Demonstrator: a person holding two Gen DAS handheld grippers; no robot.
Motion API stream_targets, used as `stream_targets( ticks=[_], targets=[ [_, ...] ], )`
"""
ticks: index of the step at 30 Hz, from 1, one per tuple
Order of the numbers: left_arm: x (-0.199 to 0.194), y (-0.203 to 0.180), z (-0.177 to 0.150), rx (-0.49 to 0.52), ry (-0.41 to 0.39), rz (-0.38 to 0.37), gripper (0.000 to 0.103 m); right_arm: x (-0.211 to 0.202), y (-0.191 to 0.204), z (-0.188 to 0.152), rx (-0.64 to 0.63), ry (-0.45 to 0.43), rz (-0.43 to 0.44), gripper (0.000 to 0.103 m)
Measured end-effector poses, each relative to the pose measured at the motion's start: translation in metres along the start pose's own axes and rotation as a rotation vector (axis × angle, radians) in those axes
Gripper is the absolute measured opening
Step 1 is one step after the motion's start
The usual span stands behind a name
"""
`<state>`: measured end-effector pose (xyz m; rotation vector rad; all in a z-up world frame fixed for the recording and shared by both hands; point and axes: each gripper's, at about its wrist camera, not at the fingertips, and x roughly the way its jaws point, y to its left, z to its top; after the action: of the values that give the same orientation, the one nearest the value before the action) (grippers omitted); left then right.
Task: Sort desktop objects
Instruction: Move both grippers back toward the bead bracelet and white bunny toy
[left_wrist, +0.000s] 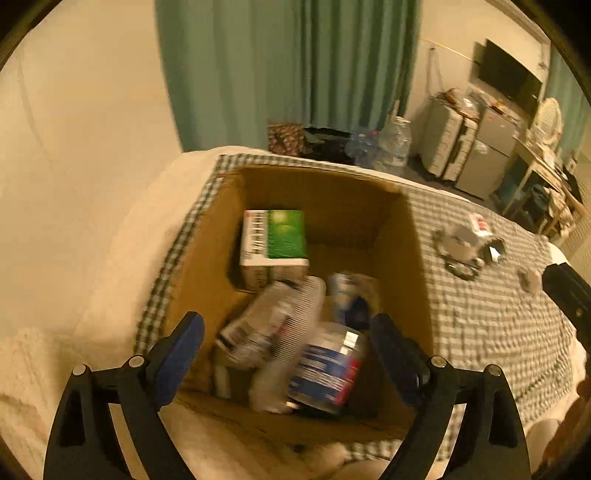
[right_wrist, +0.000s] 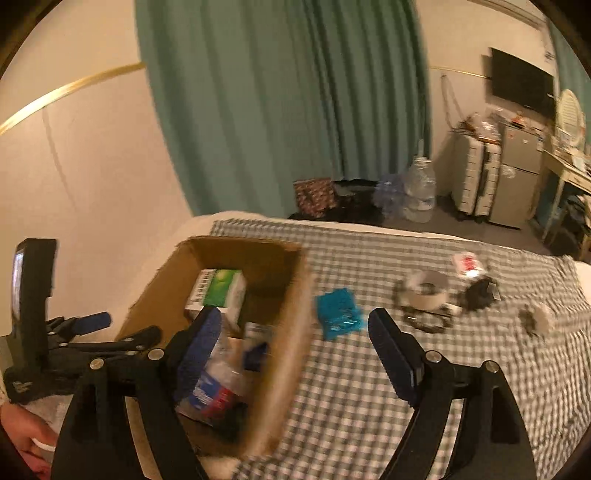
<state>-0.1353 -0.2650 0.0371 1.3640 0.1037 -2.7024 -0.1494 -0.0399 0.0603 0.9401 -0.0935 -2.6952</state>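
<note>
Both sets of jaws stand wide with nothing pressed between the pads. In the left wrist view the left gripper (left_wrist: 288, 354) hangs over the open cardboard box (left_wrist: 413, 258), its blue pads apart above the contents. Inside the box lie a white and green carton (left_wrist: 275, 240) toward the far wall, a clear plastic wrapper (left_wrist: 273, 328) in the middle, and a jar with a blue label (left_wrist: 327, 369) at the near side, between the pads but not touched by either; motion blur softens them all.

From the right wrist view, the right gripper (right_wrist: 295, 354) straddles the box's right wall, one pad over the box and the other over the checked cloth (right_wrist: 369, 406) that covers the bed. A blue packet (right_wrist: 340, 314) lies on the cloth just beside that wall. Farther toward the bed's right edge sit a roll of tape (right_wrist: 424, 291), a small white and red box (right_wrist: 467, 264) and a tangle of dark cable (right_wrist: 428, 321). A hand (right_wrist: 22, 432) shows at the lower left, below the left gripper's body.
</note>
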Motion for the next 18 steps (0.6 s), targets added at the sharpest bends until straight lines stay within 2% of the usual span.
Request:
stream_targets(
  ticks=[3,5,8,14,18],
  targets=[
    [-0.023,-0.038,-0.011,0.011,-0.024,-0.053,0.100,-0.022,-0.043,-0.013,0.028,-0.021,-0.078,0.084],
    [-0.034,-0.064,-0.018,0.039,-0.042,-0.062,0.103,-0.036,-0.077,-0.021,0.085,-0.026,-0.132,0.089],
    [-0.042,-0.101,-0.027,0.093,-0.056,-0.067,0.103,-0.053,-0.122,-0.031,0.160,-0.035,-0.174,0.090],
    [-0.029,-0.167,-0.052,0.142,-0.041,-0.049,0.103,-0.073,-0.203,-0.063,0.273,-0.058,-0.259,0.094],
    [-0.001,-0.197,-0.065,0.133,0.001,-0.061,0.103,-0.066,-0.250,-0.092,0.325,-0.029,-0.321,0.094]
  ],
)
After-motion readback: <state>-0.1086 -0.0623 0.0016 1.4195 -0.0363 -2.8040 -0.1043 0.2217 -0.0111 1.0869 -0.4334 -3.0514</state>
